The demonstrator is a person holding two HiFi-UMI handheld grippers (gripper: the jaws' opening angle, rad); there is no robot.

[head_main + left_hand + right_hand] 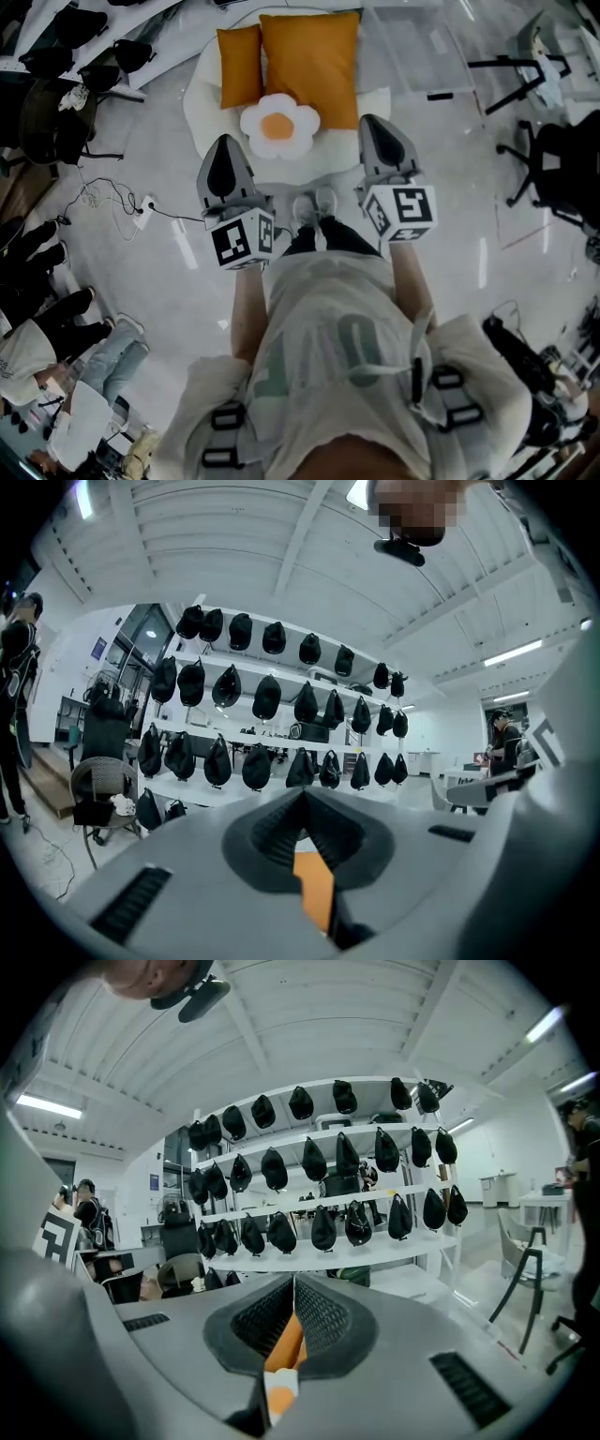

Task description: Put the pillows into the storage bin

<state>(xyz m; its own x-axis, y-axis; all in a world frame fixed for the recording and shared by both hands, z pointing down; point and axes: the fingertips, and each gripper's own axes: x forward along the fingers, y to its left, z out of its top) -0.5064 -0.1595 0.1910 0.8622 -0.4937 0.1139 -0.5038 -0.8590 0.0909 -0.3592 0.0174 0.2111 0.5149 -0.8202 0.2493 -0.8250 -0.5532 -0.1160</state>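
Ahead of my feet on the floor, a white cushion (204, 105) carries three pillows: a small orange pillow (241, 64), a large orange pillow (312, 64), and a white flower-shaped pillow (278, 127) with an orange centre. A clear storage bin (412, 54) stands just right of them. My left gripper (225, 157) is shut and empty, short of the white cushion's near left edge. My right gripper (379, 129), also shut and empty, hovers at its near right edge. Orange fabric (315, 885) shows below the left gripper (304, 829) jaws. Under the right gripper (292, 1312), orange pillow (282, 1342) and flower pillow (279, 1393) show.
White shelves hung with black caps (267, 697) stand behind the pillows. Office chairs (553, 159) are at the right and more at the upper left (89, 56). A cable with a power strip (141, 212) lies on the floor at left. Seated people (56, 356) are at the lower left.
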